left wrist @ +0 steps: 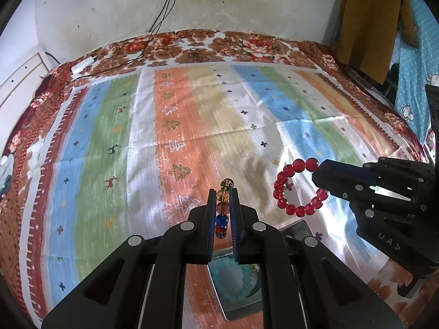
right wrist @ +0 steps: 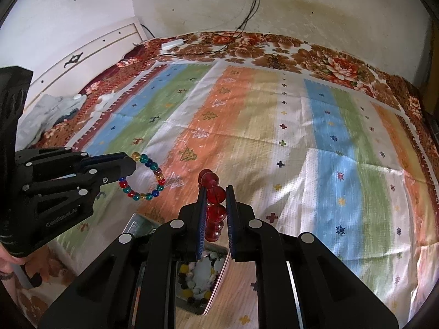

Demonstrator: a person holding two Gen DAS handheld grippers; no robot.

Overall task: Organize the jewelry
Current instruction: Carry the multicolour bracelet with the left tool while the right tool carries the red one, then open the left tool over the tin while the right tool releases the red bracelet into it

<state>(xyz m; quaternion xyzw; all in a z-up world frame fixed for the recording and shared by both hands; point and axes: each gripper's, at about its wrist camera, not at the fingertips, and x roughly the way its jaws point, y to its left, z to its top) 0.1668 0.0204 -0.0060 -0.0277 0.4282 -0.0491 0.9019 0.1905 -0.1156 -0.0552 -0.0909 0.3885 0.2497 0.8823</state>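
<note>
My left gripper [left wrist: 222, 192] is shut on a multicoloured bead bracelet [left wrist: 222, 205], held edge-on above the striped cloth; the bracelet shows as a ring in the right wrist view [right wrist: 145, 176]. My right gripper [right wrist: 215, 189] is shut on a red bead bracelet [right wrist: 215, 194], which shows as a ring in the left wrist view [left wrist: 297, 187]. An open metal tin [left wrist: 236, 282] with teal beads lies under the left gripper. A second tin [right wrist: 204, 279] with mixed beads lies under the right gripper.
A striped cloth [left wrist: 192, 126] covers a bed with a floral blanket [left wrist: 247, 45]. Black cables and a white adapter [left wrist: 82, 64] lie at the far edge. A wall stands behind. Clothes hang at the right [left wrist: 376, 22].
</note>
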